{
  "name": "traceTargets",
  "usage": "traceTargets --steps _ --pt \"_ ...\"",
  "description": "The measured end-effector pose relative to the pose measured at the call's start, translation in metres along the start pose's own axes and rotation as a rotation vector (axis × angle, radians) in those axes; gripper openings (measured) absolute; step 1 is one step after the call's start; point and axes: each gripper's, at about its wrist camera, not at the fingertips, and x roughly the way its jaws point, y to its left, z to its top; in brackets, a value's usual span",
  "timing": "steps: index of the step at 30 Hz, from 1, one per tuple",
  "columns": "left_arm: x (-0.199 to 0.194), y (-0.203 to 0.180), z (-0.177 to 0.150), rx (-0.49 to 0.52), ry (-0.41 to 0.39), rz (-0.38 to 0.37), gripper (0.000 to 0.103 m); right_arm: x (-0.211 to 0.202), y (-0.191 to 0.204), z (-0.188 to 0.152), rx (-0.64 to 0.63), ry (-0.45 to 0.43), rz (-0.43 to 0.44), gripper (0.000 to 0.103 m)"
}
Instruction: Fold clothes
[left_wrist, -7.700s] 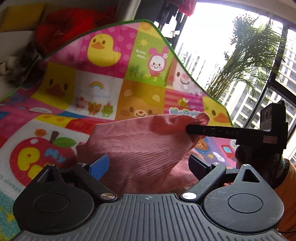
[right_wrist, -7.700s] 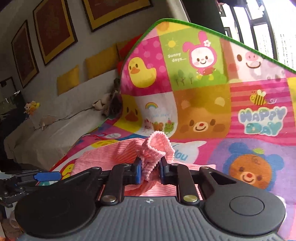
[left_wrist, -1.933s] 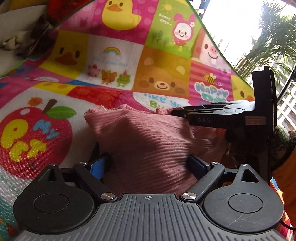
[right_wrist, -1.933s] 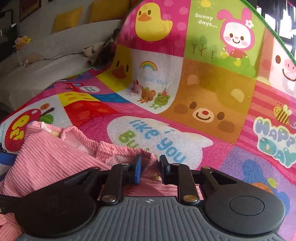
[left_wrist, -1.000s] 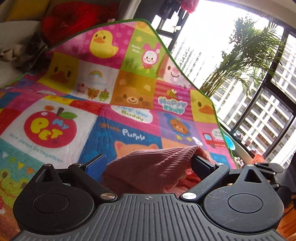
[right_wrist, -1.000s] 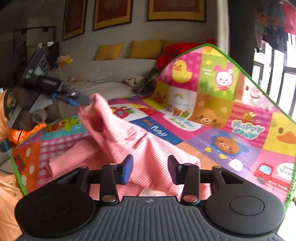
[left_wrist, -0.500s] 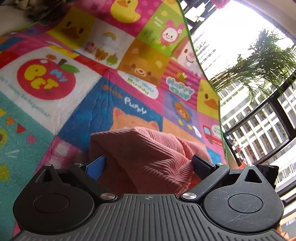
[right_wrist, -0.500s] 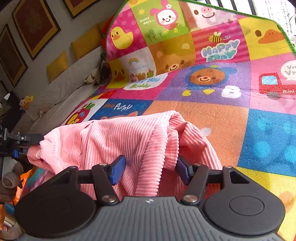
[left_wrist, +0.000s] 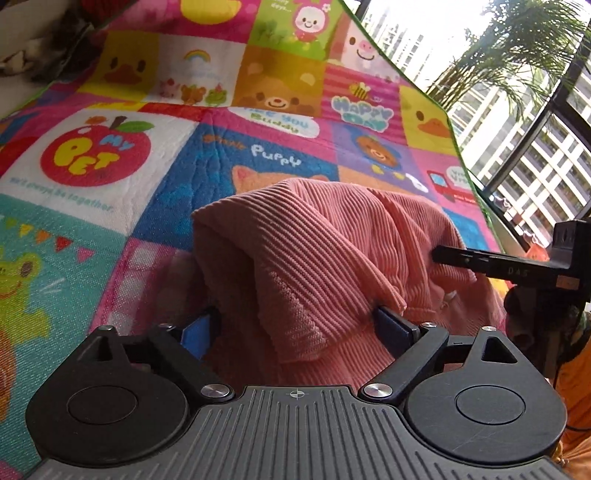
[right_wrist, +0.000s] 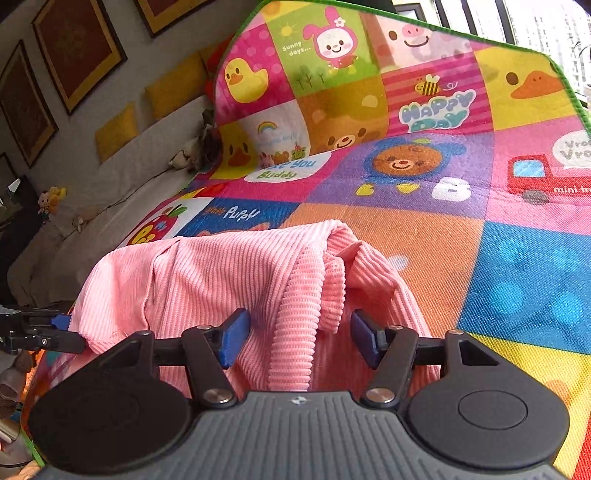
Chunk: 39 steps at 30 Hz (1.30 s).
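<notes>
Nearest in both wrist views: soft pink ribbed garment (left_wrist: 314, 258), bunched into a loose heap between the fingers of each tool. Likely light, limp and stretchy, judging by the way the ribbing sags and rolls over itself; no stiffness to hold a crease, so prone to slumping once let go. Not slippery by the look of the knit. Best taken at a hem or a doubled edge, such as the thick rolled band (right_wrist: 295, 332) hanging down the middle of the right wrist view, rather than at a single layer in mid-panel.

Left gripper (left_wrist: 295, 328): jaws spread wide, blue pads on either side of a fold, cloth lying between them but not pinched. Pointed forward and slightly down over the heap.

Right gripper (right_wrist: 299, 339): jaws likewise well apart, straddling the rolled band, nothing clamped. Seen from the left wrist view as a black bar coming in from the right, tip against the garment's far side. Tools thus facing each other across the heap, roughly level.

Beneath and beyond: colourful cartoon play mat (right_wrist: 517, 258) carrying the garment near its closer edge. Farther off, a pale sofa (right_wrist: 122, 177) with yellow cushions (right_wrist: 114, 136), and windows (left_wrist: 535, 147).
</notes>
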Motion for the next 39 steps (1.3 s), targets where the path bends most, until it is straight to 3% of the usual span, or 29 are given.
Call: traceTargets --steps 3,5,8,13,15,17,18,19,20,21,22,23,27,32,37,39 --pt "-0.014 -0.003 -0.002 0.021 -0.025 -0.027 0.094 -0.001 0.001 0.000 0.000 0.001 -0.005 0.061" --pt "-0.026 -0.002 0.002 -0.001 -0.061 -0.091 0.094 -0.003 0.000 0.001 0.009 -0.003 -0.007 0.062" --pt "-0.048 0.013 0.015 -0.132 -0.163 -0.193 0.096 -0.011 -0.002 0.004 0.034 -0.029 0.004 0.062" --pt "-0.032 0.025 0.033 -0.227 -0.178 -0.183 0.096 -0.013 -0.002 0.007 0.059 -0.048 0.021 0.062" --pt "-0.011 0.028 0.030 -0.245 -0.129 -0.183 0.095 -0.006 -0.001 0.006 0.057 -0.033 0.022 0.062" --pt "0.007 0.031 0.025 -0.253 -0.093 -0.172 0.078 0.004 0.002 0.004 0.049 -0.013 0.025 0.061" --pt "0.014 0.034 0.022 -0.251 -0.086 -0.159 0.075 0.007 0.004 0.003 0.031 -0.011 0.024 0.059" --pt "0.021 0.036 0.019 -0.249 -0.079 -0.146 0.070 0.008 0.009 0.003 -0.004 -0.019 0.020 0.047" --pt "0.023 0.037 0.015 -0.233 -0.087 -0.123 0.056 0.006 0.014 0.003 -0.038 -0.027 0.022 0.040" --pt "0.022 0.036 0.013 -0.220 -0.091 -0.119 0.050 0.000 0.018 0.005 -0.053 -0.042 0.031 0.029" --pt "0.016 0.032 0.011 -0.207 -0.100 -0.127 0.034 -0.007 0.021 0.006 -0.068 -0.058 0.041 0.021" --pt "0.009 0.028 0.010 -0.194 -0.111 -0.136 0.031 -0.014 0.025 0.008 -0.081 -0.075 0.049 0.019" --pt "-0.031 0.003 0.004 -0.117 -0.168 -0.163 0.029 -0.057 0.030 0.010 -0.104 -0.140 0.074 0.014" --pt "-0.055 -0.024 -0.022 -0.036 -0.154 -0.200 0.030 -0.090 0.029 -0.013 -0.110 -0.116 0.068 0.014" --pt "-0.023 -0.018 -0.049 -0.040 -0.030 -0.060 0.046 -0.070 0.023 -0.042 -0.145 -0.024 -0.076 0.025" --pt "-0.023 -0.010 -0.048 -0.058 -0.032 -0.066 0.057 -0.070 0.021 -0.041 -0.133 -0.027 -0.067 0.029"
